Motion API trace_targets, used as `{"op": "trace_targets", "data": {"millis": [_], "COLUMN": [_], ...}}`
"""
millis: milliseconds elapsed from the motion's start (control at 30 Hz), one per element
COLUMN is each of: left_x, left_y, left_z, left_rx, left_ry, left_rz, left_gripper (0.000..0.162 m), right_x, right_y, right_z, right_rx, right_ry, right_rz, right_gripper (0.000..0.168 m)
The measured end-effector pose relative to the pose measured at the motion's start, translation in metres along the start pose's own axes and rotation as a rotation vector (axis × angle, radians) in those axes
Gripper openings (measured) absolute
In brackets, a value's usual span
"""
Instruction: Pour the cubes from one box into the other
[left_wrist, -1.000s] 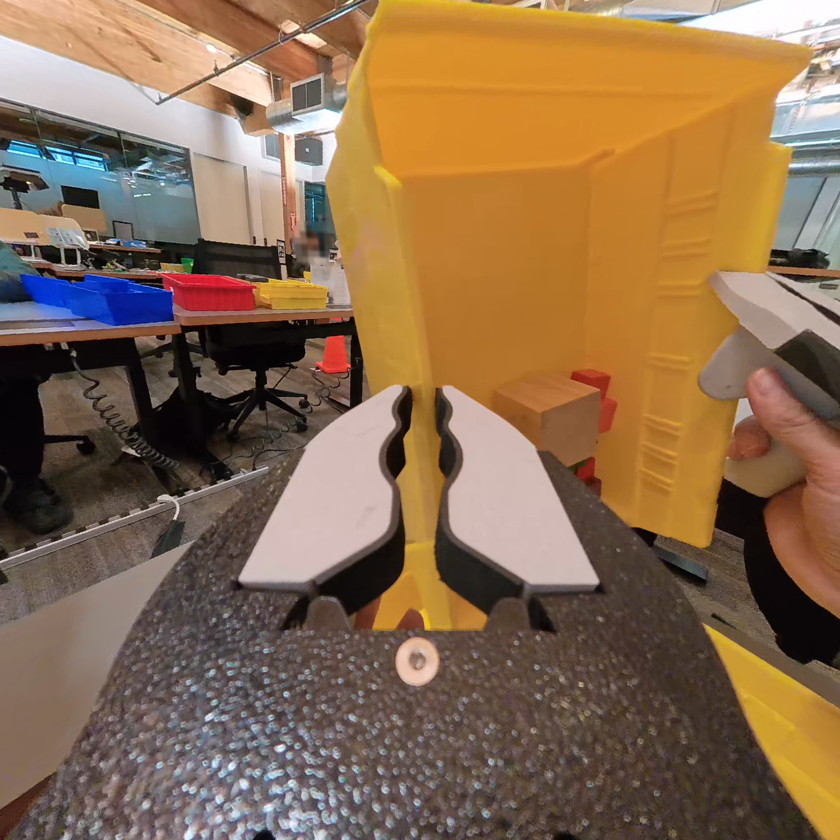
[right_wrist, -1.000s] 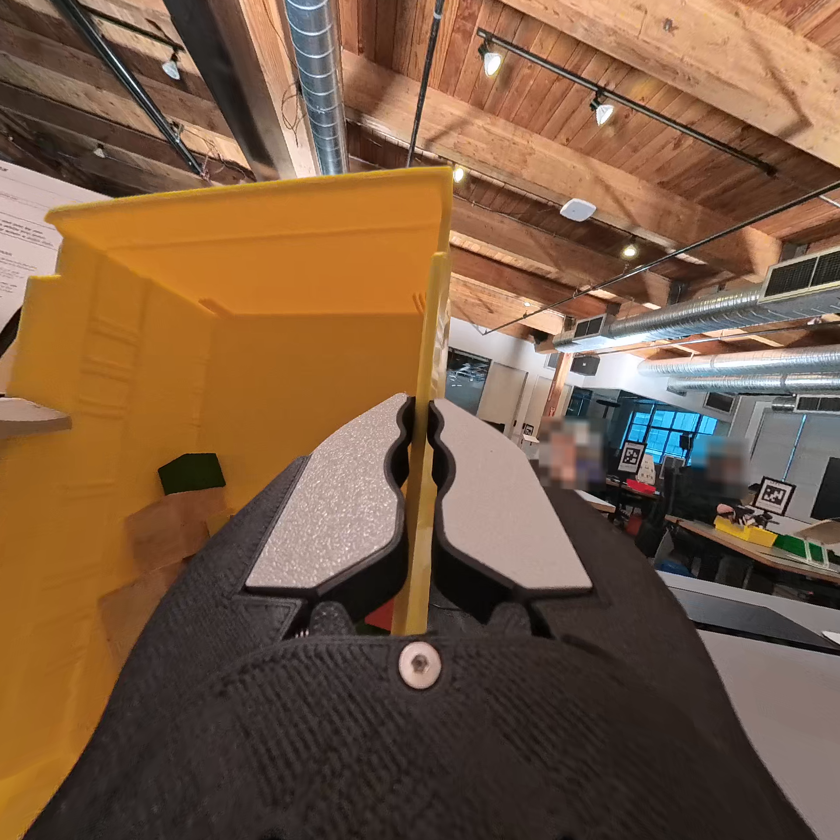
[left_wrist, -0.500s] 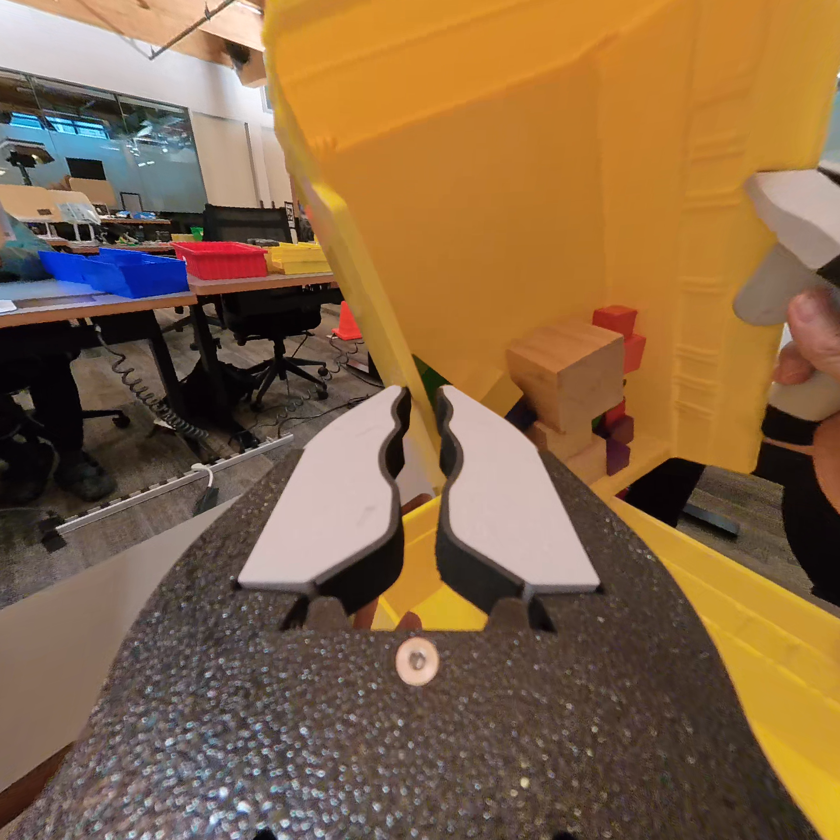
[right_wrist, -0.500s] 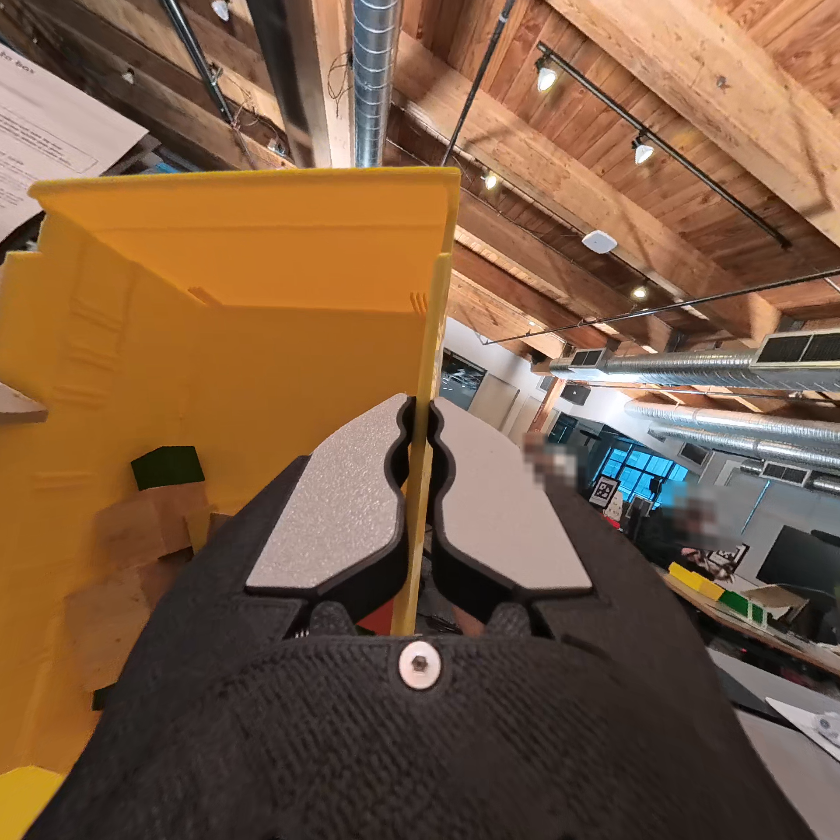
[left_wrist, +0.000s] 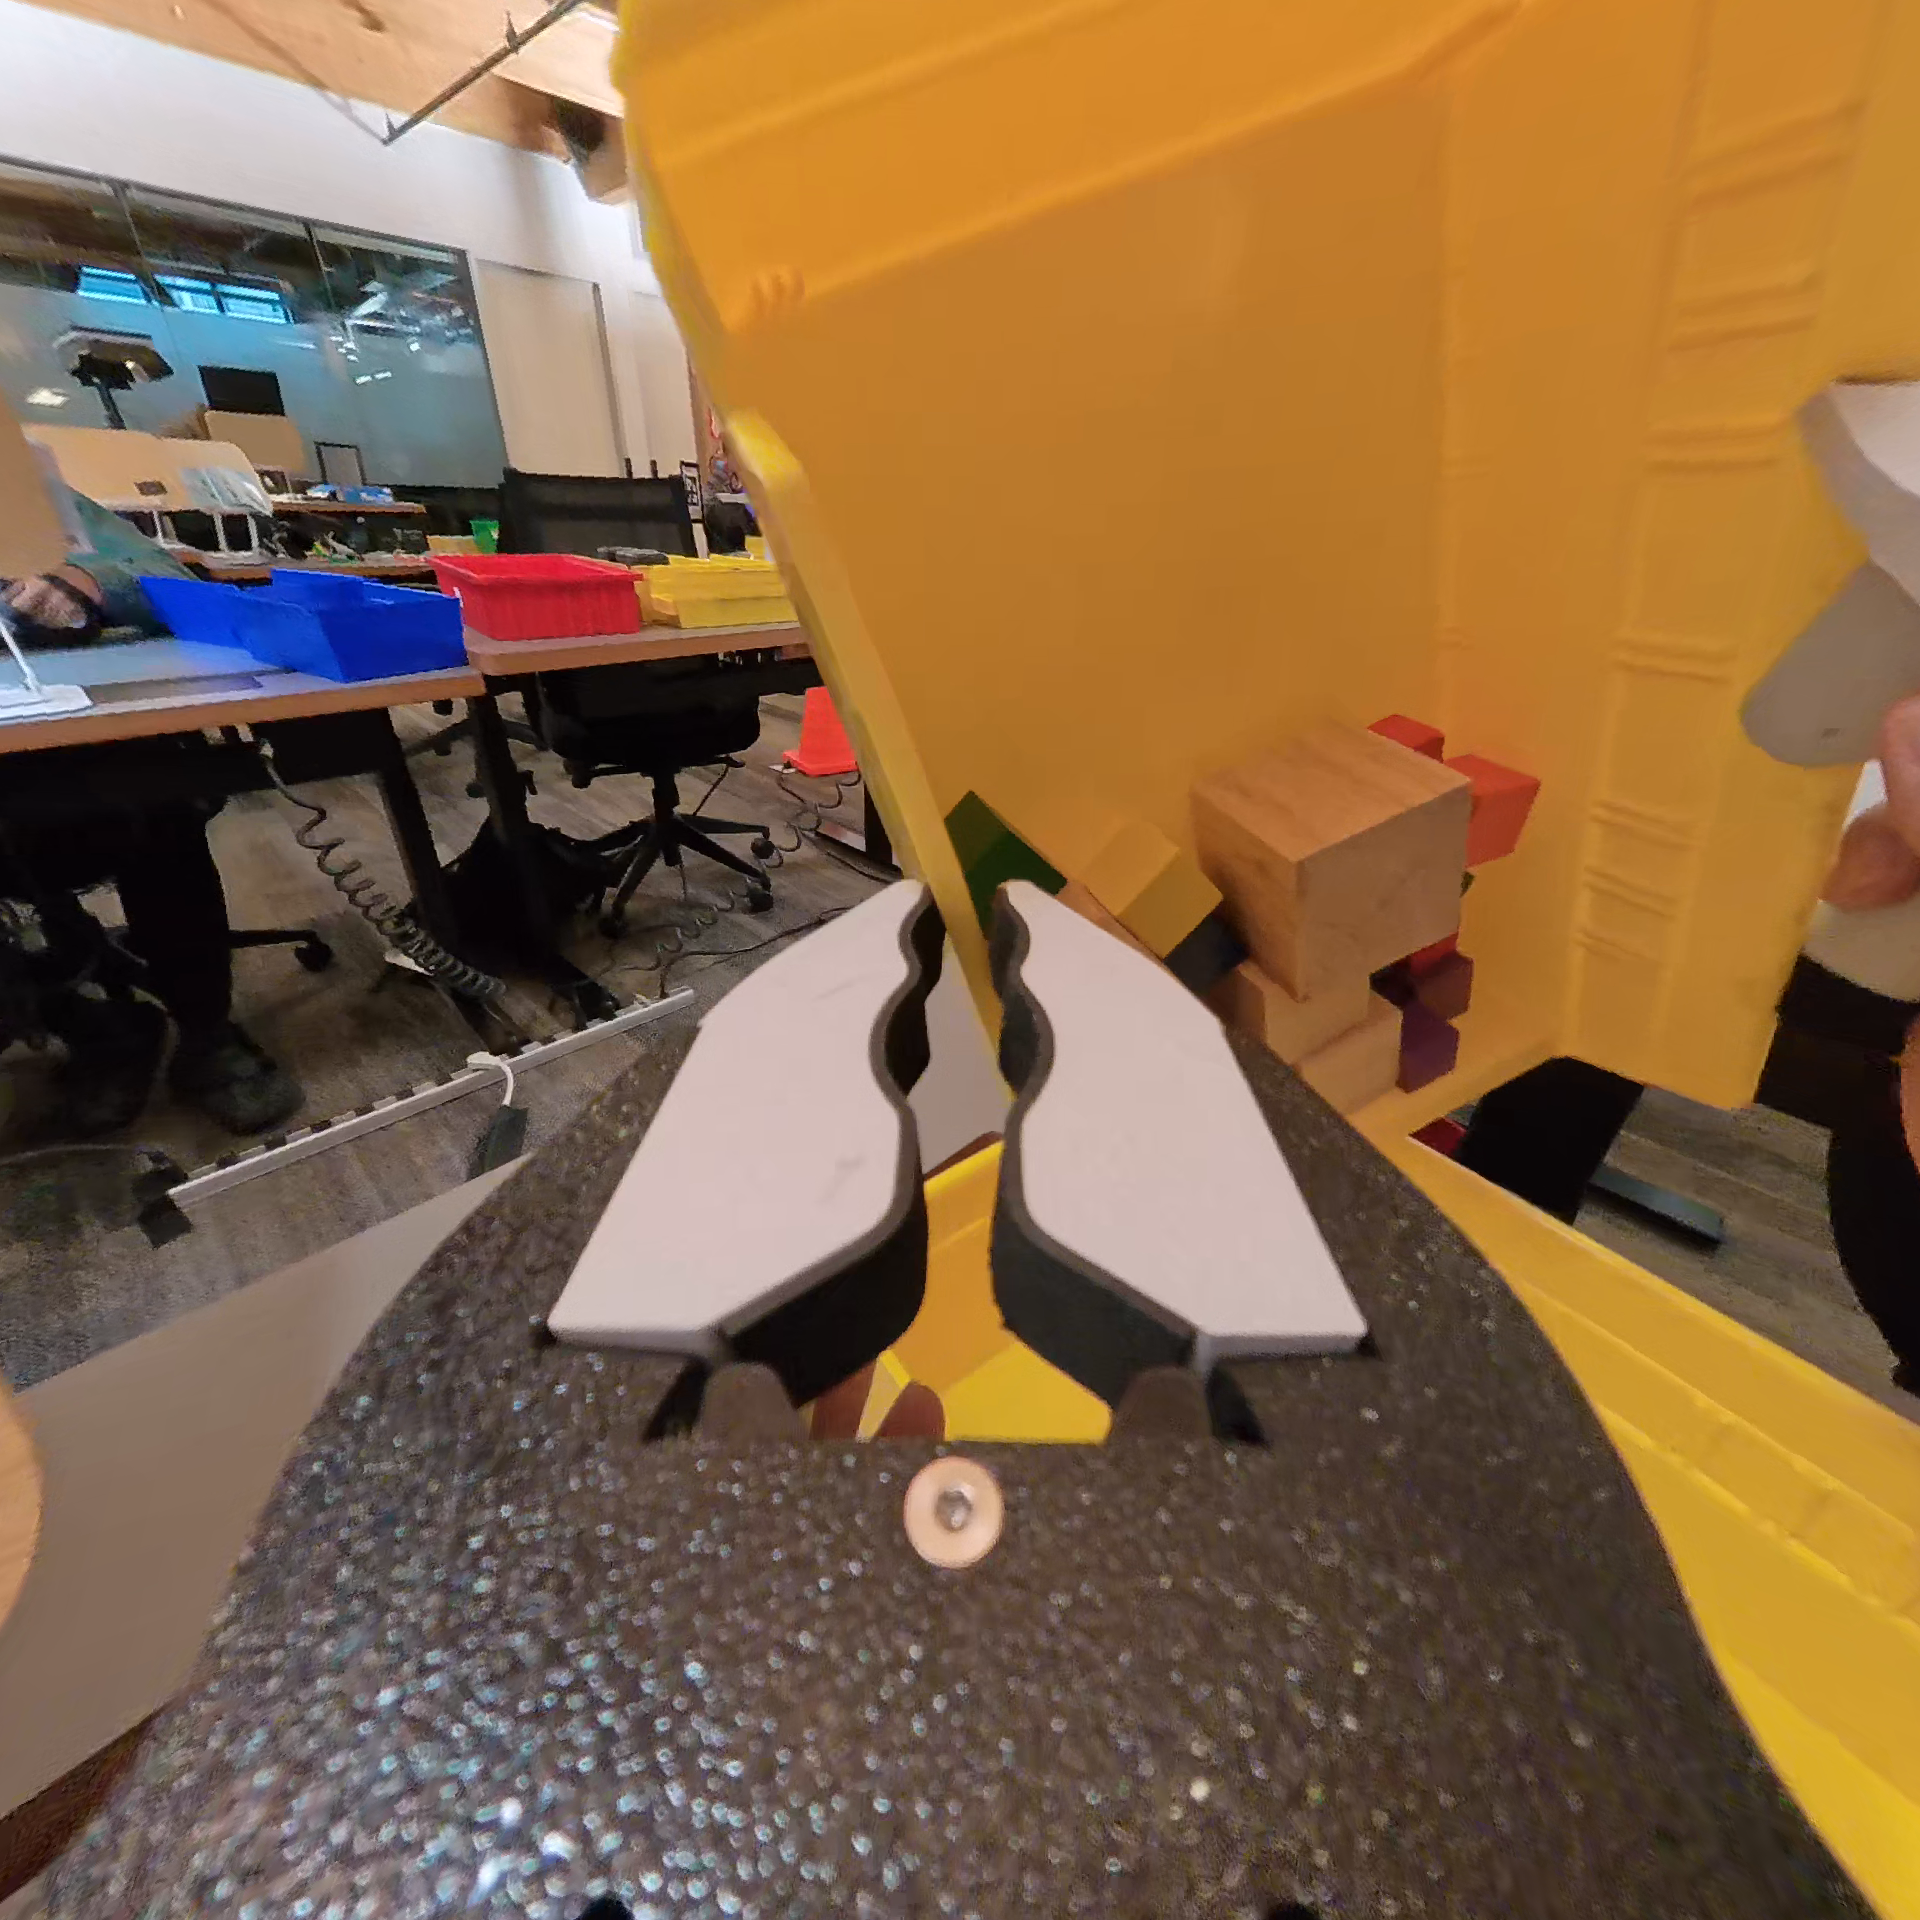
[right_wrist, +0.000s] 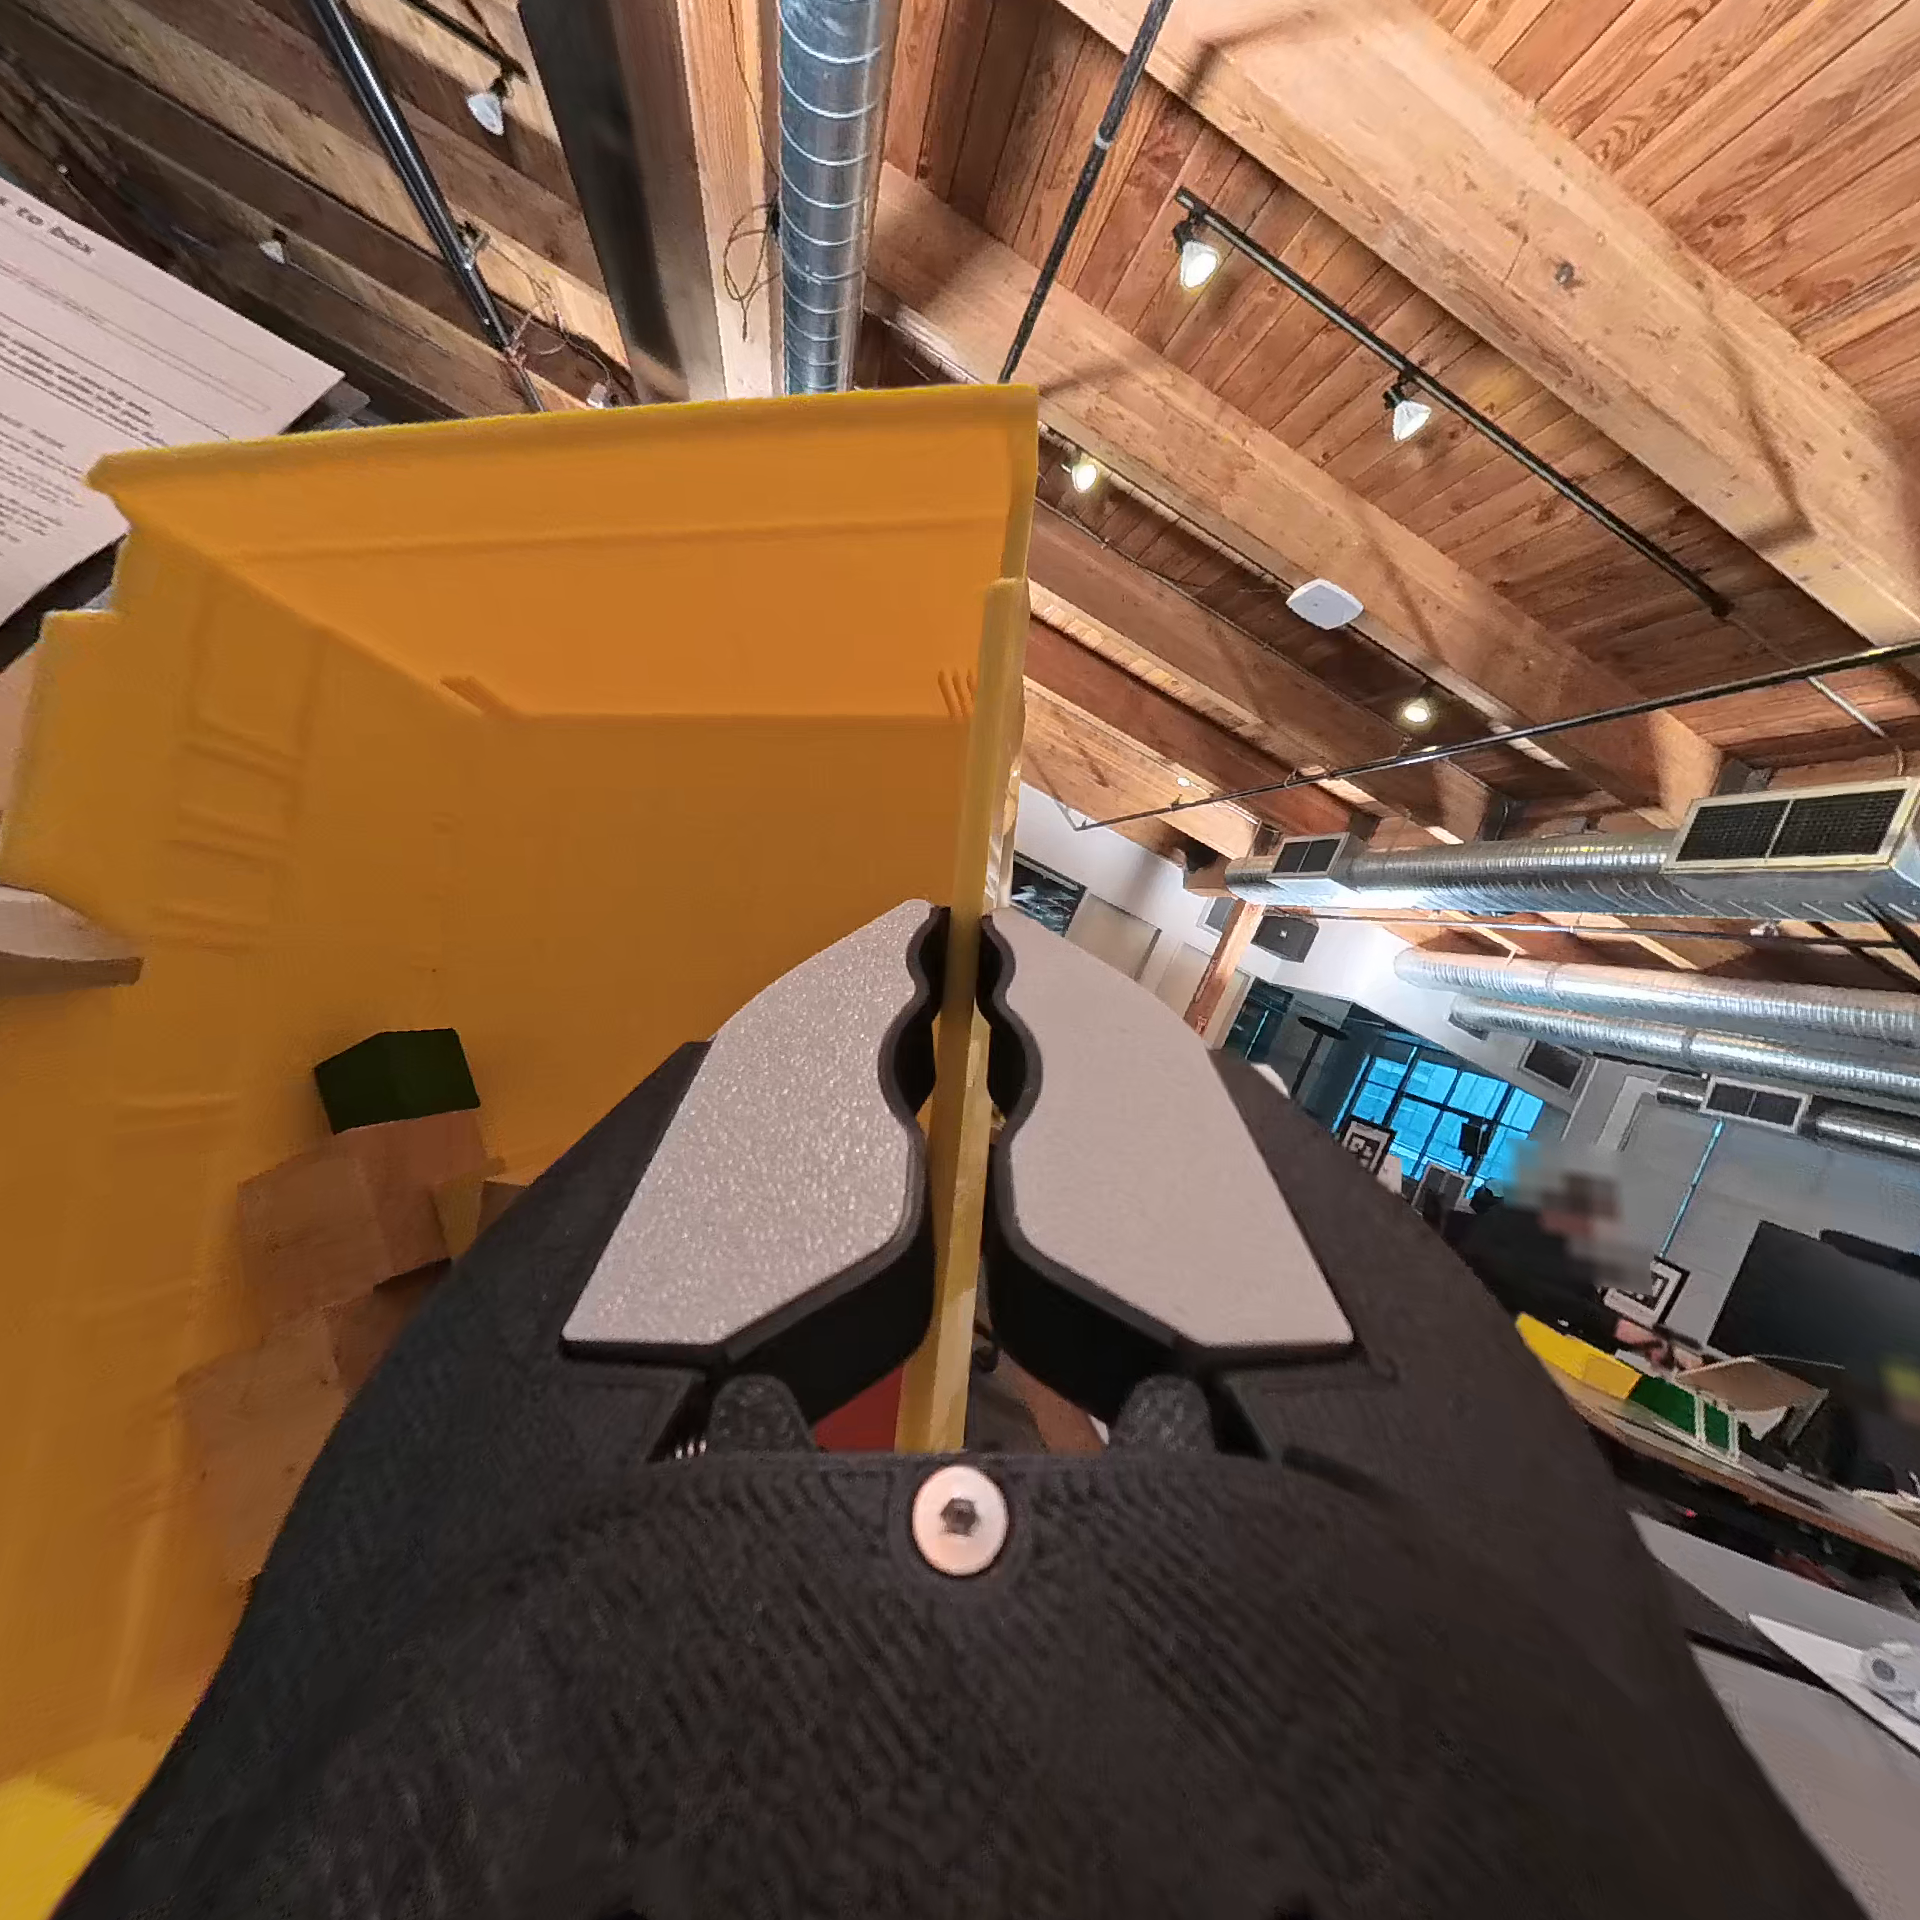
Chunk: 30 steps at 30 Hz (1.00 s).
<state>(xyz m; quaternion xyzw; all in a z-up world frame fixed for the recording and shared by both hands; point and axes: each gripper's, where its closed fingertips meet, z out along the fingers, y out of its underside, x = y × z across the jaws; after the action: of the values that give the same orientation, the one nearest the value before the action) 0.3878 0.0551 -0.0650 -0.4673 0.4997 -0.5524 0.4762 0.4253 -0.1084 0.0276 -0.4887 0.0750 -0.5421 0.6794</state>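
A yellow box (left_wrist: 1195, 436) is held up and tipped steeply, open side toward me. My left gripper (left_wrist: 961, 930) is shut on its left wall. My right gripper (right_wrist: 961, 935) is shut on its right wall (right_wrist: 987, 790). Cubes are piled at the box's low end: a large wooden cube (left_wrist: 1340, 842), red cubes (left_wrist: 1496, 800), purple cubes (left_wrist: 1429, 1029), a green cube (left_wrist: 997, 847) and a yellow one (left_wrist: 1153, 878). A second yellow box (left_wrist: 1714, 1455) lies below, at the lower right. In the right wrist view the green cube (right_wrist: 395, 1075) and wooden cubes (right_wrist: 353, 1216) show.
A grey table surface (left_wrist: 156, 1475) lies at the lower left. Desks with blue bins (left_wrist: 312, 623), a red bin (left_wrist: 540, 592) and yellow bins (left_wrist: 717, 592) stand behind, with an office chair (left_wrist: 655, 748) and an orange cone (left_wrist: 821, 732). A person's hand (left_wrist: 1881, 862) holds the right gripper.
The yellow box has tilted further, and more of the cube pile shows at its low end. The second yellow box has come into view below. Both grippers stay shut on the walls.
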Motion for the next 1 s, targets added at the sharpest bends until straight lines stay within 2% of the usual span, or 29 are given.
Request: {"op": "trace_targets", "data": {"millis": [300,433,633,1000], "left_x": [-0.001,-0.001,-0.005,-0.011], "left_y": [-0.019,-0.010,-0.010,0.001], "left_z": [-0.005,-0.001,-0.004,-0.003], "left_rx": [0.077,0.028,0.055,0.036], "left_ry": [-0.013,0.007,-0.017,-0.030], "left_rz": [0.011,0.011,0.033,0.004], "left_gripper": [0.007,0.008,0.008,0.008], "right_x": [0.002,0.000,-0.005,-0.011], "right_y": [-0.005,0.009,-0.005,0.014], "right_z": [-0.010,-0.010,-0.004,0.001], "right_rx": [0.045,-0.003,0.043,0.020], "right_ry": [0.069,0.083,0.052,0.033], "right_rz": [0.072,0.089,0.014,0.070], "right_gripper": [0.005,0.005,0.005,0.005]}}
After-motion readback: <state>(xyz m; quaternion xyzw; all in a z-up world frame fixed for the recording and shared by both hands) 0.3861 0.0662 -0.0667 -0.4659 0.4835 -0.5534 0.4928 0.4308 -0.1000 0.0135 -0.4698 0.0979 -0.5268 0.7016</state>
